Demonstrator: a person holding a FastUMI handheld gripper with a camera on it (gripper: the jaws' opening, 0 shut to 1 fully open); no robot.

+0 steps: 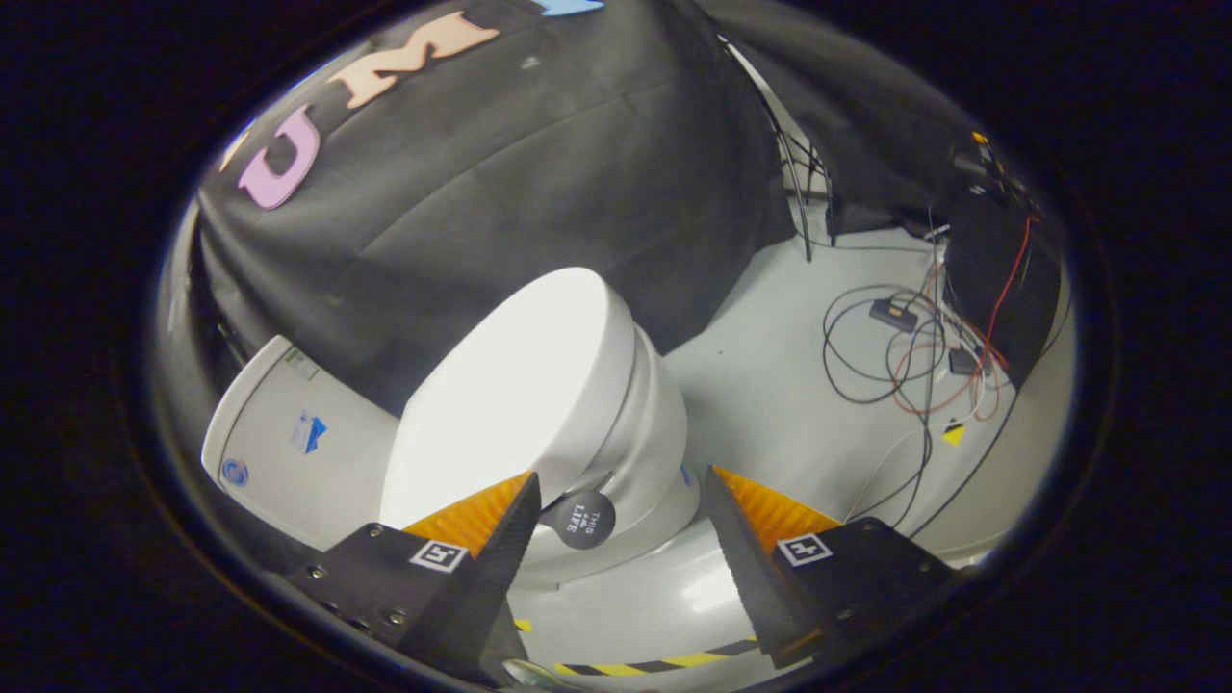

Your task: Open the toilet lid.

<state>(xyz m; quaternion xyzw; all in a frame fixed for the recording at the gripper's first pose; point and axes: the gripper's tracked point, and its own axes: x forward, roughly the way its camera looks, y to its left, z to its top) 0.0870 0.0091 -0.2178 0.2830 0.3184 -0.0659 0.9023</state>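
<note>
- The gripper (621,500) sits at the bottom centre, fingers spread wide with nothing between them.
- Just ahead, in the frame's centre, the white toilet lid (505,385) lies down on the toilet (645,452) (a round dark knob (583,520) marks its front edge).
- Loose cables (905,356) trail over the grey floor (760,385), right of centre.

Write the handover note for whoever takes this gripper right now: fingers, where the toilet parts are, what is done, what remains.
Gripper: open, fingers spread, holding nothing.
Toilet lid: looks closed, down on the bowl, just ahead of the fingers. A small round dark knob sits at the lid's near edge, between the fingertips, nearer the left one.
Tank: beyond the lid, against the black cloth wall.
Cables lie on the floor to the right.
Done: approach only.
Left: probably grip at the knob, then swing the lid up towards the tank.
</note>
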